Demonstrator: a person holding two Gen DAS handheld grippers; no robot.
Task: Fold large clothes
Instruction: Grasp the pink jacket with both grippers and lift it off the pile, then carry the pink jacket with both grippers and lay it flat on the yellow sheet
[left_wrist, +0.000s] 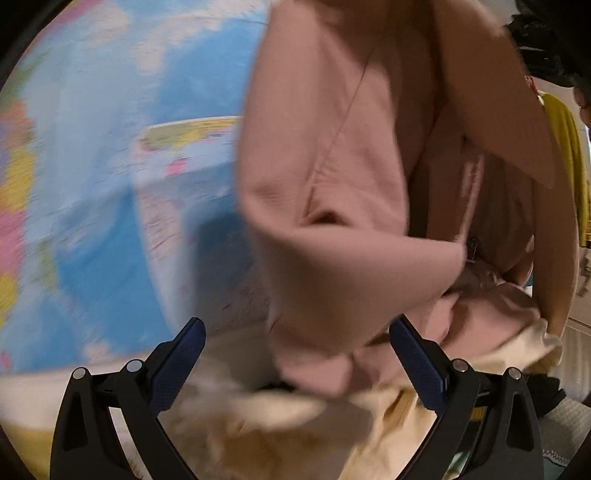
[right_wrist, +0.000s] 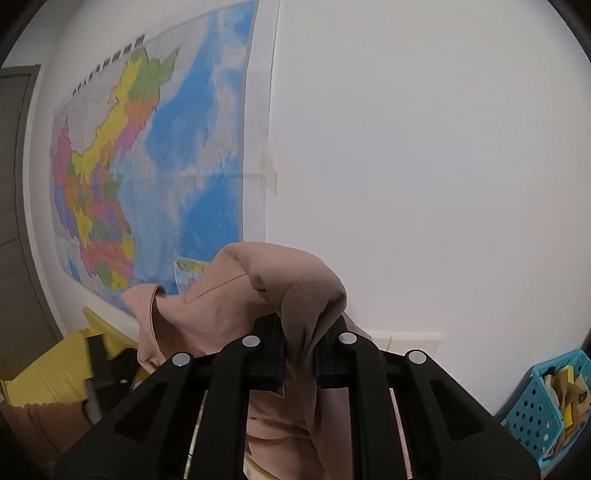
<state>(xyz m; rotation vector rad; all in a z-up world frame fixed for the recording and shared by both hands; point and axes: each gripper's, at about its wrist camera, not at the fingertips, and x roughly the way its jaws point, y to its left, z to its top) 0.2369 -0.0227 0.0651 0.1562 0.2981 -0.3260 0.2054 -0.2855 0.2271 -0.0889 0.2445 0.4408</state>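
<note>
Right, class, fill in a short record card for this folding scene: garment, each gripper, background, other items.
garment: pink garment, lifted and hanging in folds
right gripper: shut on a bunch of the pink cloth
left gripper: open, holding nothing, the cloth hanging ahead of it
background: coloured wall map on a white wall
other items: blue perforated basket at lower right; cream cloth below the left gripper

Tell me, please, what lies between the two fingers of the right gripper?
A bunched fold of the pink garment lies there; the right gripper is shut on it. The right wrist view shows this.
</note>
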